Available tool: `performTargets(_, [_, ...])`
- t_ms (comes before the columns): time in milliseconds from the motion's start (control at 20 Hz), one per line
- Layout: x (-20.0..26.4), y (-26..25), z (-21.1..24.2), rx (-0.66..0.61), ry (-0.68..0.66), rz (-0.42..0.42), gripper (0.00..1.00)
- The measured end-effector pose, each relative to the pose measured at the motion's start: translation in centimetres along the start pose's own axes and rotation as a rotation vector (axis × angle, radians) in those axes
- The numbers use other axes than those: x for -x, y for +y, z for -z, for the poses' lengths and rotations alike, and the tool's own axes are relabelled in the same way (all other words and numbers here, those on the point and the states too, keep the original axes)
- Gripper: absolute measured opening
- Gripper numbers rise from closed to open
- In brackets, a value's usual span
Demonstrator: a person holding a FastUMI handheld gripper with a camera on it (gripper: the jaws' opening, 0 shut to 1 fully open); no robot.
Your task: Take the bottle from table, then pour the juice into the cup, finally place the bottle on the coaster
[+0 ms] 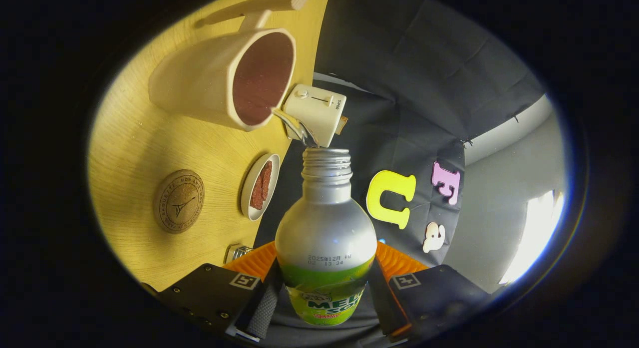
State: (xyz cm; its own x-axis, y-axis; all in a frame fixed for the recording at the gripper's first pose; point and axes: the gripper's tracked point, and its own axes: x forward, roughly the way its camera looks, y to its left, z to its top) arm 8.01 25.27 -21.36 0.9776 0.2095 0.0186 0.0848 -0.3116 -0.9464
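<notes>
My gripper [324, 283] is shut on a silver bottle [324, 228] with a green label, both fingers pressing its sides. The bottle's open threaded neck [327, 163] points ahead, and the whole view is rolled so the wooden table [135, 138] stands on its side. A cream cup [224, 78] with a dark reddish inside stands on the table, up and to the left of the bottle's mouth. The round cork coaster [178, 200] lies on the table left of the bottle, nearer to me than the cup.
A cream toaster [317, 113] stands beside the cup, just beyond the bottle's mouth. A small white dish [259, 187] with reddish food lies between coaster and bottle. A wooden rod [259, 6] sits past the cup. A small metal object [239, 250] rests near the left finger.
</notes>
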Motion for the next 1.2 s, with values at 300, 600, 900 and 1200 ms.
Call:
performTargets(300, [0.0,-0.6,0.0,0.048,-0.008,0.027,0.81])
performTargets(600, [0.0,-1.4,-0.2,0.089,-0.015,0.046,0.81])
performTargets(900, [0.3,-2.1,-0.8,0.168,-0.033,0.084,0.81])
performTargets(1200, [1.3,-1.5,-2.2,0.208,-0.064,0.075,0.81])
